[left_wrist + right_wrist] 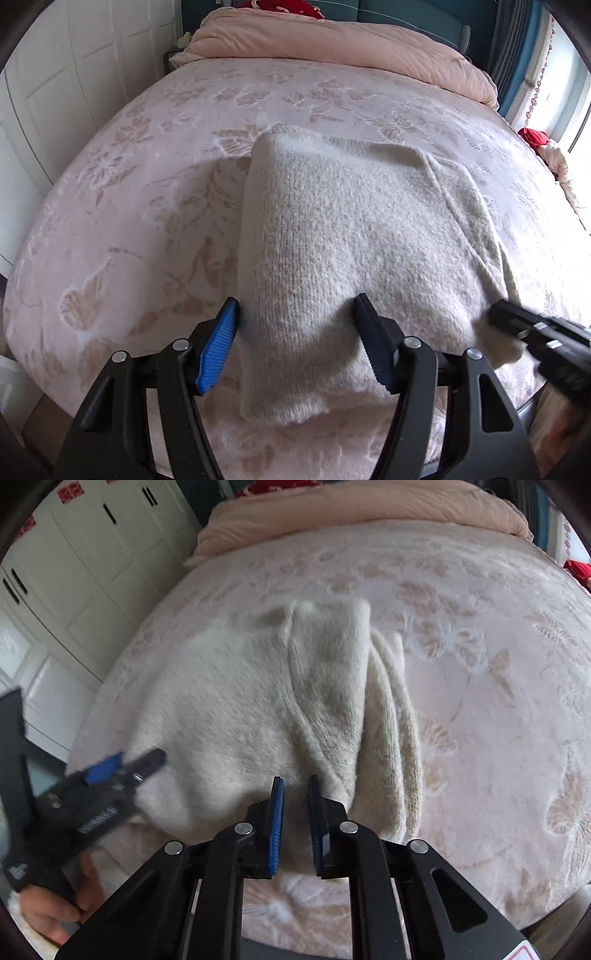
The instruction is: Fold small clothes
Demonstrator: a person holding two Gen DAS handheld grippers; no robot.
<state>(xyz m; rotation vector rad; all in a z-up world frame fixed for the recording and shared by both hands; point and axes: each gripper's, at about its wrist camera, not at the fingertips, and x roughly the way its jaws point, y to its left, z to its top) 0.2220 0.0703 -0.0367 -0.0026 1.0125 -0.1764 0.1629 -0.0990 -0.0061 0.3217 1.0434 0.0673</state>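
On the pink floral bedspread [122, 206], a cream knitted sweater [354, 229] lay folded near the front edge of the bed.

Left gripper [295, 314] hung over the sweater's near edge with its blue-padded jaws spread wide, one finger beside the left fold, the other above the knit. Right gripper [295, 797] stood with jaws narrow, a small gap between the pads, nothing visibly pinched. A peach duvet [332, 40] was bunched at the headboard end.
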